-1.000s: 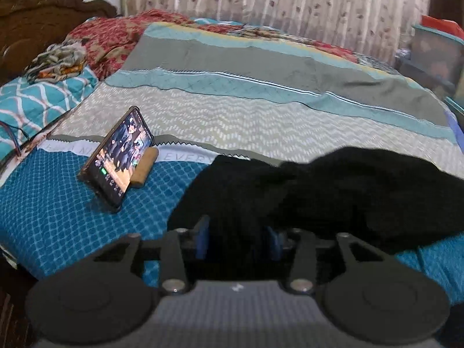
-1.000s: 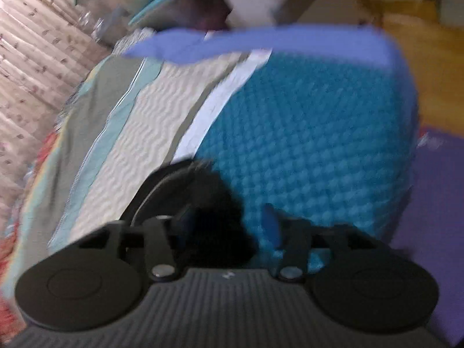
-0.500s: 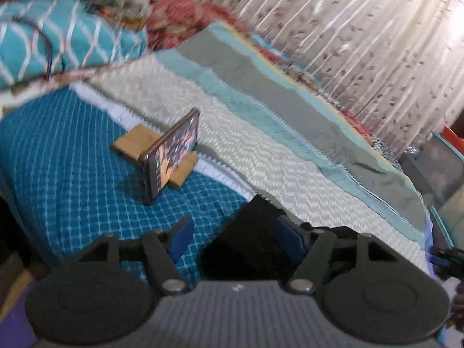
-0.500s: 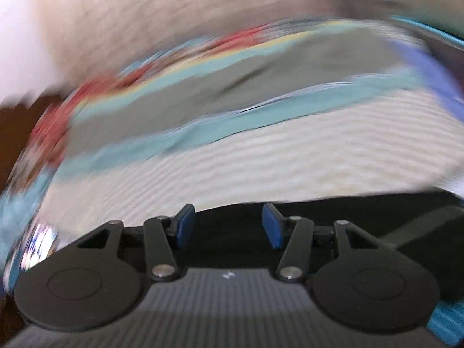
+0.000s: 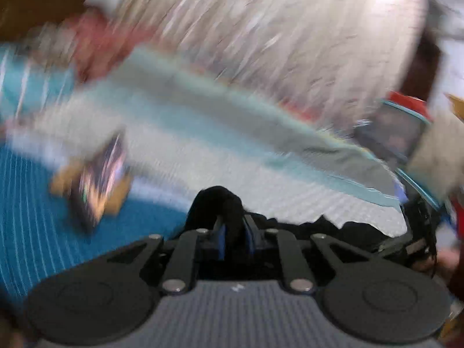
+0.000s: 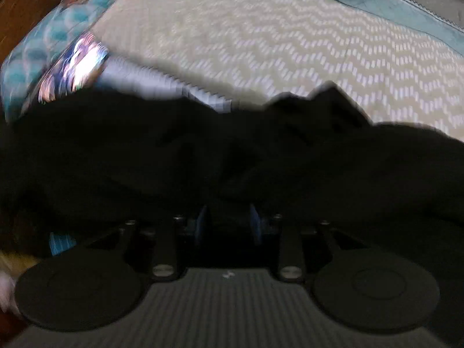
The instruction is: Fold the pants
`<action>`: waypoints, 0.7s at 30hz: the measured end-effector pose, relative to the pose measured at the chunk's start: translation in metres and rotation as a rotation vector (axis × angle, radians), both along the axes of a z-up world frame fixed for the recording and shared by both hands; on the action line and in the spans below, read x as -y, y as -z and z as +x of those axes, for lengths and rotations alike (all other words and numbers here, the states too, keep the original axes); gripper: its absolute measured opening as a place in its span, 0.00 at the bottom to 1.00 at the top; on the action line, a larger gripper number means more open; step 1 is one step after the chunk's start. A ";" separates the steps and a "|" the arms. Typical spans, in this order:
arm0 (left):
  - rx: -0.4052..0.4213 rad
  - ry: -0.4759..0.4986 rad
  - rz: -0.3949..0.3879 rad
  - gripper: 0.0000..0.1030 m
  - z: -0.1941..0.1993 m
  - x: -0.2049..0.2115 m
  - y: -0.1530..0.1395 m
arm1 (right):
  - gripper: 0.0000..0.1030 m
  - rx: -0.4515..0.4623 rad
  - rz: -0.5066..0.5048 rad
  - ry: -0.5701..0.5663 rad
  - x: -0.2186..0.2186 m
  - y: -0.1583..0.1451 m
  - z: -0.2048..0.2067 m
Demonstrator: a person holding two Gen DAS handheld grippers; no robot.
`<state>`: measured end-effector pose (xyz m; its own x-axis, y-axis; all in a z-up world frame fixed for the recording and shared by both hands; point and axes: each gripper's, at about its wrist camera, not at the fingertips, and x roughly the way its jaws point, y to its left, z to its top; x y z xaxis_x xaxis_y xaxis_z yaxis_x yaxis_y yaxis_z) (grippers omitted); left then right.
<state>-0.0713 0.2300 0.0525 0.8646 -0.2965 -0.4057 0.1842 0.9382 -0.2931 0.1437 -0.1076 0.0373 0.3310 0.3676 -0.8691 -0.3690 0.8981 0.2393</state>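
Note:
The black pants (image 6: 232, 145) lie bunched across the bed and fill the middle of the right wrist view. In the blurred left wrist view my left gripper (image 5: 234, 232) is shut on a raised fold of the pants (image 5: 217, 203), its blue pads close together on the cloth. My right gripper (image 6: 229, 223) sits in the black cloth with its blue pads closed on it. The right gripper also shows at the right edge of the left wrist view (image 5: 417, 232).
A phone (image 5: 98, 174) leans on a wooden stand on the blue part of the bedspread (image 5: 43, 217); it also shows in the right wrist view (image 6: 72, 69). Beige zigzag bedspread (image 6: 290, 43) lies beyond the pants. A curtain (image 5: 275, 29) and a plastic box (image 5: 400, 127) stand behind.
Both grippers went from open around the pants to shut on them. The left gripper has lifted a fold of cloth and both cameras swung fast, blurring the views.

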 end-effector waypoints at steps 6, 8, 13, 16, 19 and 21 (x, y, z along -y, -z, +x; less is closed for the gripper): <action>0.045 0.162 0.161 0.12 -0.024 0.041 0.002 | 0.36 0.115 0.060 0.014 0.023 -0.064 -0.002; 0.028 0.175 0.151 0.12 -0.024 0.046 0.007 | 0.40 0.163 0.095 0.011 0.011 -0.079 0.014; 0.017 0.147 0.139 0.12 -0.026 0.043 0.012 | 0.76 0.164 0.191 -0.152 -0.064 -0.058 0.051; 0.025 0.111 0.154 0.12 -0.021 0.034 0.010 | 0.85 0.150 0.150 -0.330 -0.113 -0.032 0.057; 0.001 0.079 0.134 0.12 -0.007 0.019 0.016 | 0.64 0.154 -0.015 -0.370 -0.145 0.000 0.065; -0.056 0.036 0.115 0.12 0.013 0.009 0.027 | 0.16 0.100 -0.065 -0.298 -0.146 0.013 0.074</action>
